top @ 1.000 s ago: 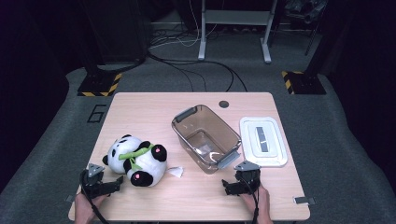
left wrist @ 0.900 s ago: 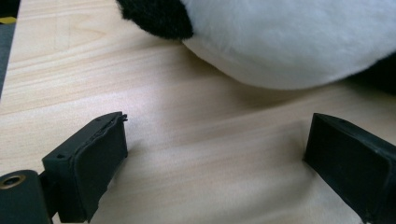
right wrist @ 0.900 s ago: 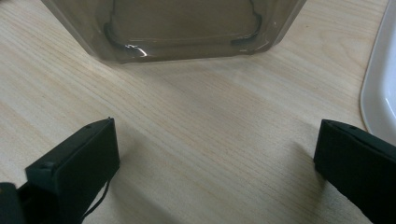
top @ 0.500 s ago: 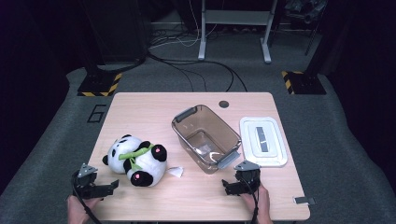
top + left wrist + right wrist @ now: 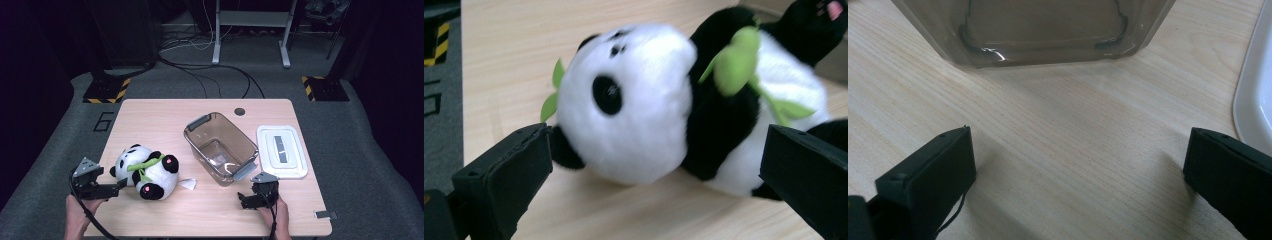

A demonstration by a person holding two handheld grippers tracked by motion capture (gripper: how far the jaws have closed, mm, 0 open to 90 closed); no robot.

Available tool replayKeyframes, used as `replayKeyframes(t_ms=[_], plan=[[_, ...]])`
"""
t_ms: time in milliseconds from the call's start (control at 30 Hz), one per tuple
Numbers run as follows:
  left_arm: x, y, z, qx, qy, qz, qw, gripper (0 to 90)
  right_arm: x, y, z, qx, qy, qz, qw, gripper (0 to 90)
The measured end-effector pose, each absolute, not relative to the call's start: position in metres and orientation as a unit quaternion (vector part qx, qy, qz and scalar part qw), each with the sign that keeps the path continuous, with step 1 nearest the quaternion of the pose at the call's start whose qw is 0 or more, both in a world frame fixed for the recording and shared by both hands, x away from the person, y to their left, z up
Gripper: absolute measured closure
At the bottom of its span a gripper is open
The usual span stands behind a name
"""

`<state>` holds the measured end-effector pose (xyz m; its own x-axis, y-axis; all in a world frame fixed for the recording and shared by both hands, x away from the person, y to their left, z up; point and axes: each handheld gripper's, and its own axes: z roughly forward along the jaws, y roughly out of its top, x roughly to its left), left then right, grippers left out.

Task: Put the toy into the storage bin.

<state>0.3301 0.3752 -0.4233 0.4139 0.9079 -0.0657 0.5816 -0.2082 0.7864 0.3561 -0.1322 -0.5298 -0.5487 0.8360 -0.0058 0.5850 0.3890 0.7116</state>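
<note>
My left gripper (image 5: 114, 187) has just been opening its jaws wide, nothing clamped; the black-and-white plush panda (image 5: 684, 105) lies on the counter (image 5: 165, 117) straight ahead. My right gripper (image 5: 245, 200) gapes empty before the clear plastic bin (image 5: 1043, 30).

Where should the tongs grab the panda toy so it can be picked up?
Probably around the round white head of the panda toy. It lies on its side with the head toward the open left tongs, so coming in level from the left table edge fits. The head looks soft and narrower than the open jaws.
</note>
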Motion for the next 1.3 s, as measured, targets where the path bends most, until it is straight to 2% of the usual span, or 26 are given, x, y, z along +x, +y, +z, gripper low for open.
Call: replayKeyframes(t_ms=[433, 600, 733, 867, 1067, 1167, 1300], plan=[[0.358, 0.338, -0.413, 0.776, 0.444, 0.196, 0.402, 0.2, 0.356, -0.132, -0.53, 0.436, 0.813, 0.338, 0.185, 0.0], [0.371, 0.328, -0.416, 0.789, 0.431, 0.184, 0.397, 6.1, 0.356, -0.132, -0.53, 0.436, 0.813, 0.338, 0.185, 0.0], [0.378, 0.323, -0.422, 0.797, 0.423, 0.172, 0.394, 17.5, 0.356, -0.132, -0.53, 0.436, 0.813, 0.338, 0.185, 0.0], [0.383, 0.32, -0.431, 0.808, 0.417, 0.157, 0.386, 38.3, 0.356, -0.132, -0.53, 0.436, 0.813, 0.338, 0.185, 0.0], [0.385, 0.324, -0.442, 0.798, 0.422, 0.125, 0.412, 63.7, 0.356, -0.132, -0.53, 0.439, 0.812, 0.338, 0.185, 0.0], [0.385, 0.329, -0.446, 0.793, 0.422, 0.111, 0.426, 68.8, 0.356, -0.132, -0.53, 0.437, 0.812, 0.338, 0.186, 0.0], [0.381, 0.33, -0.446, 0.797, 0.411, 0.119, 0.427, 72.9, 0.356, -0.132, -0.53, 0.437, 0.812, 0.338, 0.186, 0.0]])
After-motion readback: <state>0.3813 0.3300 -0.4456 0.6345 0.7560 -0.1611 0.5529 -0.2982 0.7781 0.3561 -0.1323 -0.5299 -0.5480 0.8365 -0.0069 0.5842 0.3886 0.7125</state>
